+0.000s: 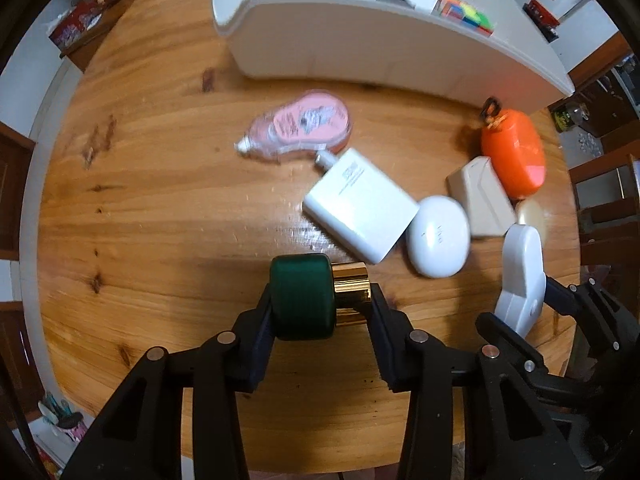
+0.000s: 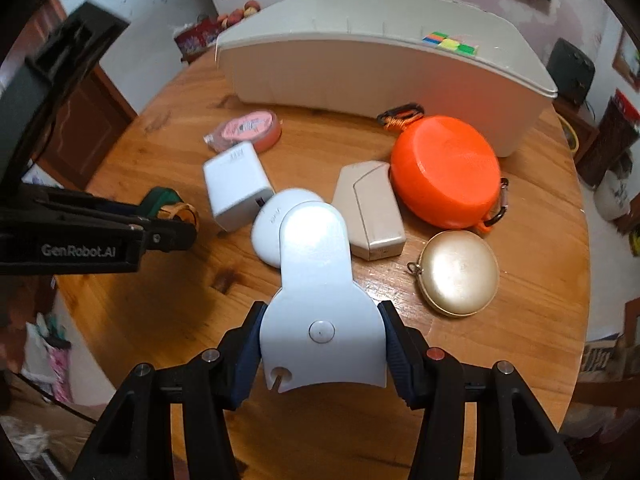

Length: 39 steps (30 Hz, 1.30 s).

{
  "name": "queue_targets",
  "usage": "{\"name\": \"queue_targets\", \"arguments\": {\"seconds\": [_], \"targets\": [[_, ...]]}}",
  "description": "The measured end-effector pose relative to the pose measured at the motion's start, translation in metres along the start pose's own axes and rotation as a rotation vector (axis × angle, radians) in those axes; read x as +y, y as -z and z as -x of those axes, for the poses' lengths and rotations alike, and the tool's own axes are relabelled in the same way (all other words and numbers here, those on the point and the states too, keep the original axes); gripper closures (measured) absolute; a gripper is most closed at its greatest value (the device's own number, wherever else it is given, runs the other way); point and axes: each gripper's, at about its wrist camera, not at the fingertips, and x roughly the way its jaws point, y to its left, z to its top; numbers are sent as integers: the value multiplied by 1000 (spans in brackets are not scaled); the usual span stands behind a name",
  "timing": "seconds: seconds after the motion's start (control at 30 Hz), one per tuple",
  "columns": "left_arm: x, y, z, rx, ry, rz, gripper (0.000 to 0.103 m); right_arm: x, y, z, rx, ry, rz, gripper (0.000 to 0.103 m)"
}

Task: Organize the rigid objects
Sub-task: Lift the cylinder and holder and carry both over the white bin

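Left gripper (image 1: 320, 304): I clamp green gold-capped bottle (image 1: 316, 296).
Right gripper (image 2: 322, 336): I clamp white device (image 2: 320, 300).
Room: bare table (image 1: 160, 220) leftward.
Obstacles: white bin (image 1: 360, 52) behind; white charger (image 1: 360, 204), orange case (image 2: 444, 168) crowd rightward.

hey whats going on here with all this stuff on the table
A person is sorting small items on a round wooden table with two handheld grippers. The left gripper is clamped on a green jar with a gold cap; the right gripper is clamped on a white flat gadget. Several other items lie loose in front of a white bin, which already holds a colourful cube.
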Motion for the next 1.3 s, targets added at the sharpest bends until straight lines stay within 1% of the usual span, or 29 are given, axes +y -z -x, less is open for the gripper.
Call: {"name": "queue_targets", "arguments": {"seconds": [0.1, 0.27, 0.37, 0.47, 0.6, 0.73, 0.83, 0.93, 1.0, 1.1, 1.17, 1.23, 1.3], "targets": [[-3, -8, 21, -45, 9, -5, 57, -3, -5, 15, -29, -14, -20, 48], [-3, -20, 64, -129, 31, -19, 57, -1, -23, 49, -104, -32, -31, 48], [-8, -41, 90, -182, 45, -28, 57, -1, -41, 74, -159, -29, -35, 48], [-21, -65, 115, -231, 52, -43, 57, 2, -65, 96, -196, 6, -28, 48], [-23, -99, 147, -300, 65, -70, 57, 0, -101, 130, -263, 13, -49, 48], [-22, -129, 180, -368, 69, -99, 57, 3, -144, 162, -328, 69, -41, 48], [-20, -147, 195, -408, 68, -118, 57, 3, -178, 185, -381, 81, -49, 48], [-19, -162, 194, -418, 68, -127, 57, 2, -211, 202, -436, 96, -56, 48], [-18, -171, 187, -405, 66, -132, 57, 0, -234, 206, -464, 113, -65, 48], [-19, -181, 167, -368, 61, -145, 57, -12, -268, 197, -475, 146, -90, 48], [-20, -186, 151, -341, 53, -153, 57, -26, -289, 176, -447, 165, -122, 48], [-18, -192, 129, -305, 48, -147, 57, -39, -303, 151, -398, 167, -160, 47], [-14, -199, 102, -258, 40, -135, 57, -53, -315, 117, -335, 171, -199, 47]]}}
